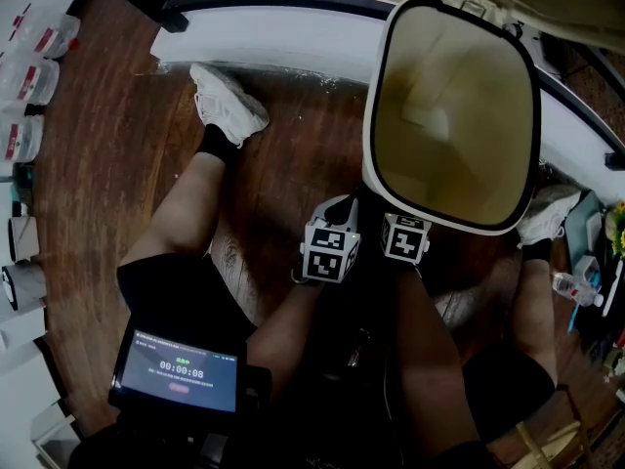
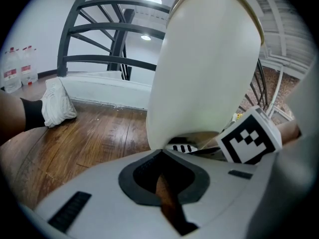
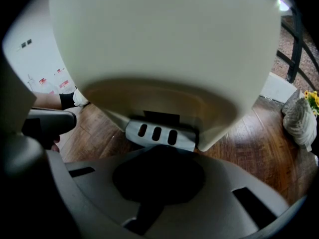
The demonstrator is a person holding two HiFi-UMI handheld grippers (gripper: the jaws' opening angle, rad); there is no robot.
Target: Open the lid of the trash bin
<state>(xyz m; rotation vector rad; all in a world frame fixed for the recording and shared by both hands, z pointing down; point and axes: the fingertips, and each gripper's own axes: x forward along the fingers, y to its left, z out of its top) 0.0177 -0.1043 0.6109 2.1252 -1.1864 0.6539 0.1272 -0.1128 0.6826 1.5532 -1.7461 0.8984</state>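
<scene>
On the dark wooden plank floor, between the person's bare legs, stood the tall white plastic trash bin. The head view looked almost straight down on it and showed a rounded-square tan top inside a black band. Whether that tan face was the lid lying shut or the open mouth could not be told. The left gripper and the right gripper, each under its black-and-white marker cube, sat side by side at the bin's near foot. A white sneaker rested on the floor to the left.

In the left gripper view, the bin's pale wall rose just ahead and to the right. The left gripper's tongs were pressed together, with only a thin slit between them showing brown floor, and they pinched nothing. A flat grey pedal with three slots stuck out from the bin's base, with the right gripper's cube just beside it. A dark metal stair railing stood behind.

In the right gripper view, the bin filled the upper frame. The pedal lay directly before the tips of the right gripper's tongs, which were closed on each other and held nothing. Whether the tips touched the pedal could not be told.
</scene>
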